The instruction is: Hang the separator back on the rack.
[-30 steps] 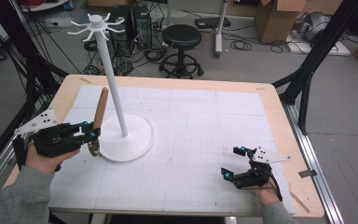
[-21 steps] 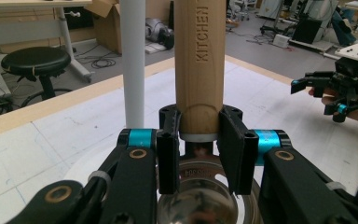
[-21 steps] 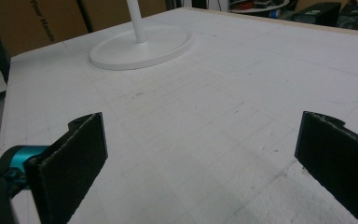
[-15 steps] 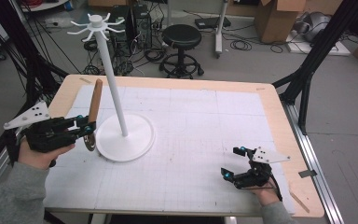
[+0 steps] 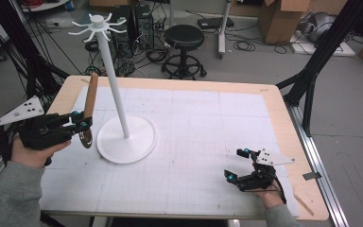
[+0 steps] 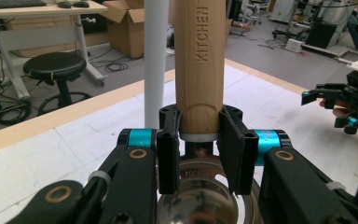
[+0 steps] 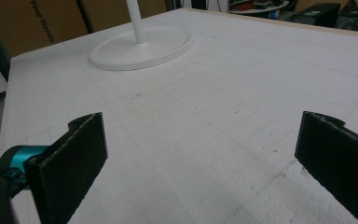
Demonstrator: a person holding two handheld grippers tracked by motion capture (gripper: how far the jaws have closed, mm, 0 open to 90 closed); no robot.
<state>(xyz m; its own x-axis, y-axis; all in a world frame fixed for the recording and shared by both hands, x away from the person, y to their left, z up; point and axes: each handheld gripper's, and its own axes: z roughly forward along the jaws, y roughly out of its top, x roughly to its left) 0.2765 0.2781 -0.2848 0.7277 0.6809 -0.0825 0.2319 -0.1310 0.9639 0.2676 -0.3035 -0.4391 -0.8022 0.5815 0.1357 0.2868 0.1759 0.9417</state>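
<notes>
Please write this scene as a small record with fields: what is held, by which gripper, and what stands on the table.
held thing: wooden-handled utensil, handle up, metal head down
held by: left gripper, jaws clamped on the handle's lower end
right gripper: open, nothing between the jaws, low over the table
standing thing: white stand with hooks at its top, round base
utensil and stand: apart, utensil beside the pole

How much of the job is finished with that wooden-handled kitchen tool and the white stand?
Done: the left gripper has picked up the wooden-handled utensil, its jaws shut on the handle's lower end, metal head hanging below. In hand: it is held upright beside the white hook stand, clear of the table. Left: probably hanging it on a hook at the stand's top; none holds anything. The right gripper rests open on the table.
</notes>
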